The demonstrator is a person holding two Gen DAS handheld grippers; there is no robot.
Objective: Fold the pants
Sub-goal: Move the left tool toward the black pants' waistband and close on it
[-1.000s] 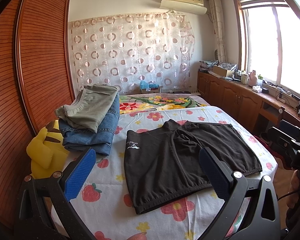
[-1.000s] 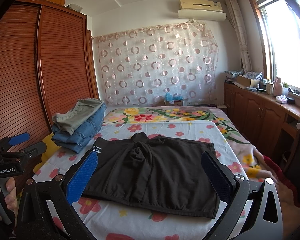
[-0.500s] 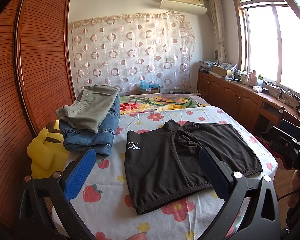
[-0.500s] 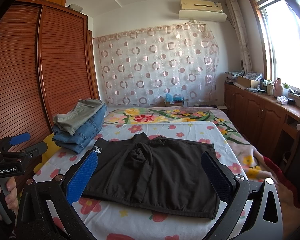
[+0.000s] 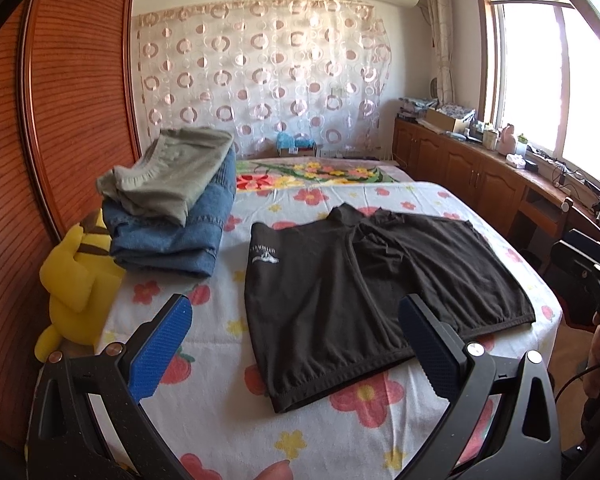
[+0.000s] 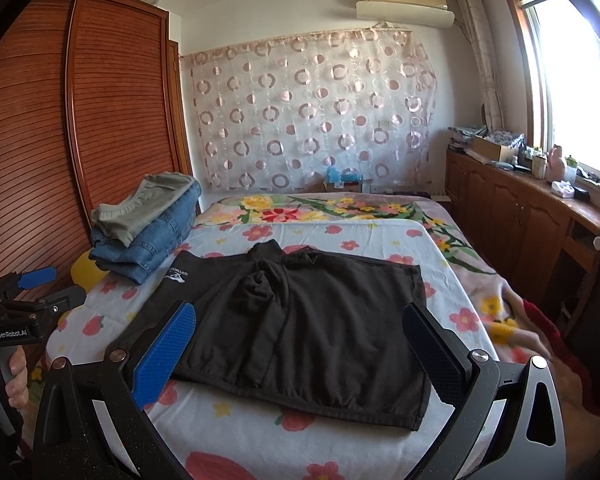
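Black pants lie spread flat on the flowered bed, waistband toward me; they also show in the right wrist view. My left gripper is open and empty, held above the near edge of the bed at the pants' left part. My right gripper is open and empty, held above the near edge over the waistband. Neither gripper touches the cloth. The left gripper also shows at the left edge of the right wrist view.
A stack of folded jeans and grey-green pants lies at the bed's far left, also in the right wrist view. A yellow plush toy sits beside it against the wooden wardrobe. Wooden cabinets line the right wall.
Nearly nothing: both grippers stay open, and the views have shifted only slightly. The pants have not moved.
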